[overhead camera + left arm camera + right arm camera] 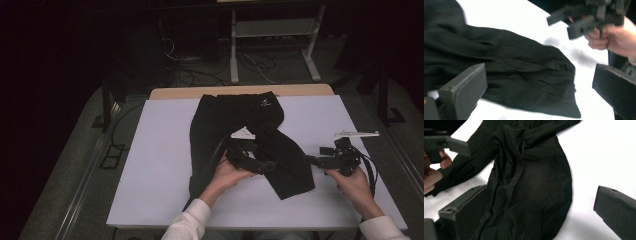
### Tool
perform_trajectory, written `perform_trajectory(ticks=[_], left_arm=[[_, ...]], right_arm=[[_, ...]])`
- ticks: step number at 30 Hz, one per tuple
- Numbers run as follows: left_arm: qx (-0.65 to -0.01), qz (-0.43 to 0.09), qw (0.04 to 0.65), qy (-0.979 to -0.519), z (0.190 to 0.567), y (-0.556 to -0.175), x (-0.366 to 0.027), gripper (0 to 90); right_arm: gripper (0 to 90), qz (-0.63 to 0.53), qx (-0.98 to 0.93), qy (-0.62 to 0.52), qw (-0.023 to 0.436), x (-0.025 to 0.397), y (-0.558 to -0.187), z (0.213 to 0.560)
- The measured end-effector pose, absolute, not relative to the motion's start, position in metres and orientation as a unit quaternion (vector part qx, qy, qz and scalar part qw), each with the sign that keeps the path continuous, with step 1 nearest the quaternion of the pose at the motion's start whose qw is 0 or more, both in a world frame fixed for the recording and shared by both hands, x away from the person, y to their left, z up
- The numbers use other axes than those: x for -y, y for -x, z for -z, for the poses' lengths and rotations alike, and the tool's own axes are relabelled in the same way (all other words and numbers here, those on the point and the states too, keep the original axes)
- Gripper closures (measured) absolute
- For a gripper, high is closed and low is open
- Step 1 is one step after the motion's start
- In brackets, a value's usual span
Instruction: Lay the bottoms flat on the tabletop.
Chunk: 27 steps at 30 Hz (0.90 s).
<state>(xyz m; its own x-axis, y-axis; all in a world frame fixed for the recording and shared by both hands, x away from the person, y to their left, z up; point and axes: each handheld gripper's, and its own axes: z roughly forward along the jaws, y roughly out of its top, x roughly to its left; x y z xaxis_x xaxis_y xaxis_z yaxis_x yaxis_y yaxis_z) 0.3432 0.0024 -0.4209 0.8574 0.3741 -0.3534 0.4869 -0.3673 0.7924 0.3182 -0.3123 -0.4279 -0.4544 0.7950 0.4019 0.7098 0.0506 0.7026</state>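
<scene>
A white desk (160, 165) carries a pair of black trousers (235, 130) spread across its middle, waistband toward the far edge, one leg running straight down toward the person, the other angled out to the right with its hem lying flat. A small white tag (243, 134) shows at the crotch. The left tool (256, 164) hovers over the angled leg, its jaws spread wide with nothing between them. The right tool (312, 160) sits just right of that leg's hem, jaws likewise wide apart and empty. A thin white strip (356, 133) lies beyond the right tool
</scene>
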Motion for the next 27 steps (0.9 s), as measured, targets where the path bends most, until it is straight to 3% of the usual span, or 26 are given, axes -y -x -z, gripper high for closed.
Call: perform_trajectory(ticks=[4, 11, 20, 23, 27], left_arm=[[-0.225, 0.074, 0.465, -0.853, 0.430, -0.334, 0.016, 0.8], [-0.179, 0.084, 0.439, -0.876, 0.440, -0.321, 0.033, 15.1], [-0.155, 0.088, 0.409, -0.895, 0.454, -0.313, 0.049, 25.8], [-0.152, 0.081, 0.411, -0.895, 0.454, -0.311, 0.054, 32.9], [-0.124, 0.046, 0.398, -0.908, 0.454, -0.304, 0.059, 49.4]], right_arm=[[0.0, -0.449, -0.724, -0.521, 0.047, 0.314, -0.312, 0.429], [0.0, -0.448, -0.722, -0.525, 0.049, 0.317, -0.306, 0.430], [0.0, -0.449, -0.720, -0.526, 0.049, 0.317, -0.305, 0.430], [0.0, -0.450, -0.720, -0.526, 0.049, 0.318, -0.305, 0.429], [0.0, -0.452, -0.719, -0.526, 0.049, 0.318, -0.305, 0.429]])
